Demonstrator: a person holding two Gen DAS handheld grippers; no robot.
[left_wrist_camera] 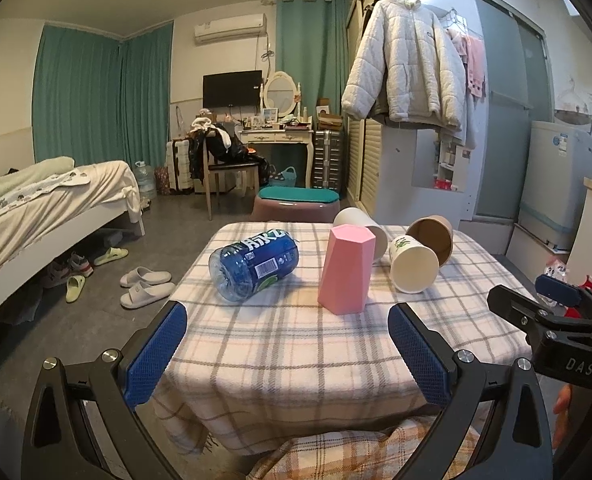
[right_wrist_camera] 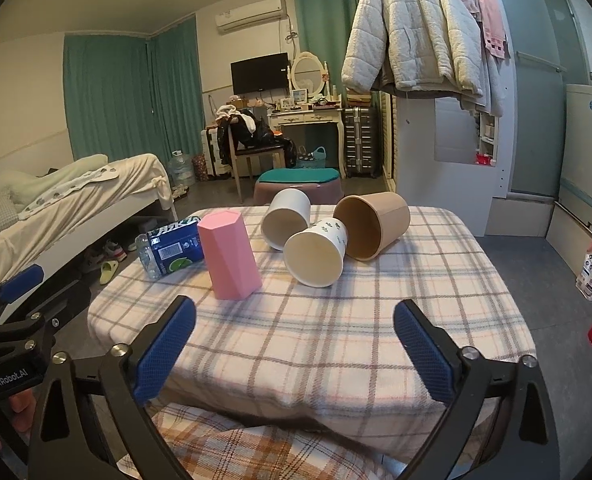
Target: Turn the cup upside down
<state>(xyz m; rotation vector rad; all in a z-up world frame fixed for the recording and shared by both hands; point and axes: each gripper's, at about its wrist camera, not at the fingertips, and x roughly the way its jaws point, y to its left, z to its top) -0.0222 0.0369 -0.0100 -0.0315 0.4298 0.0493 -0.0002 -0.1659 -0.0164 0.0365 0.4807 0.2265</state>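
On the checked table (right_wrist_camera: pixel 296 340) the pink cup (right_wrist_camera: pixel 228 255) stands closed end up — apparently flipped — beside three cups lying on their sides. Left gripper (left_wrist_camera: pixel 287 354) and right gripper (right_wrist_camera: pixel 294 354) hang back, jaws apart and empty.

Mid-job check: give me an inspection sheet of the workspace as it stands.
Surface: table under a plaid cloth.
Job's things: pink cup stands closed end up; white cup, printed cup and brown cup lie on their sides, clustered.
Clutter: blue bottle lying on its side, left of the pink cup.
Grippers: left gripper and right gripper open, empty, near the table's front edge.
Cables: nothing seen.
Surroundings: bed, slippers, hanging jacket.
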